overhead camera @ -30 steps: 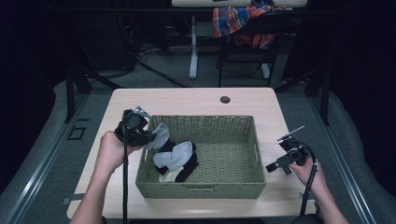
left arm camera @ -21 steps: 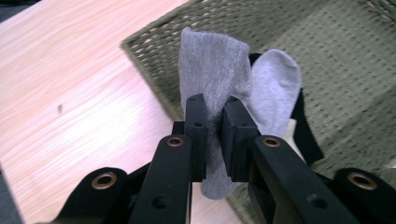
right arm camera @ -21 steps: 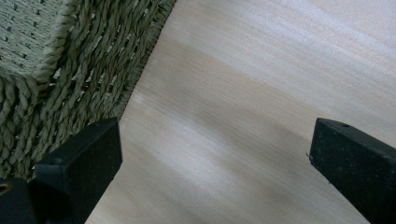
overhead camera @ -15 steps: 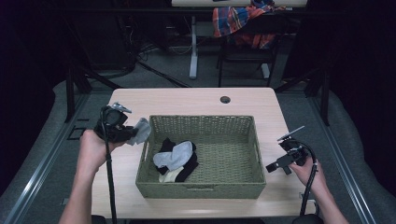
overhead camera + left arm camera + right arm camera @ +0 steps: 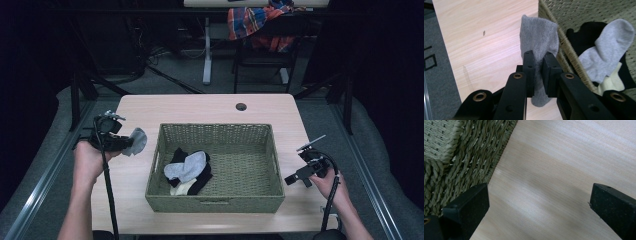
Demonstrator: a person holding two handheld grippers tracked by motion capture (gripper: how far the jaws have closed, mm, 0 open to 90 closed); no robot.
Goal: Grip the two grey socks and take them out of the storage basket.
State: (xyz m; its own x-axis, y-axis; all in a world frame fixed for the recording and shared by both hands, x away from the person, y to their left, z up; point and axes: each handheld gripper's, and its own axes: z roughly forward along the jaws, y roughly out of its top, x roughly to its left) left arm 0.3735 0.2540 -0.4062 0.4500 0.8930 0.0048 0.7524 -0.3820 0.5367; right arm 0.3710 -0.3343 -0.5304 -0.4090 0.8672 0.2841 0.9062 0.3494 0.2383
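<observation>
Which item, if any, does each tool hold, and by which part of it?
The left tool is shut on the grey sock, pinching it near one end. The right tool stands open over bare table, holding nothing.

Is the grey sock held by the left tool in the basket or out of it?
Out. The grey sock hangs from the shut left tool over bare table, left of the basket.

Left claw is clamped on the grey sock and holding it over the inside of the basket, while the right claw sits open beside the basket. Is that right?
Not quite. The left claw is clamped on the grey sock, but the high view shows it over the bare table, to the left of the basket, not over its inside. The right claw does sit open beside the basket.
</observation>
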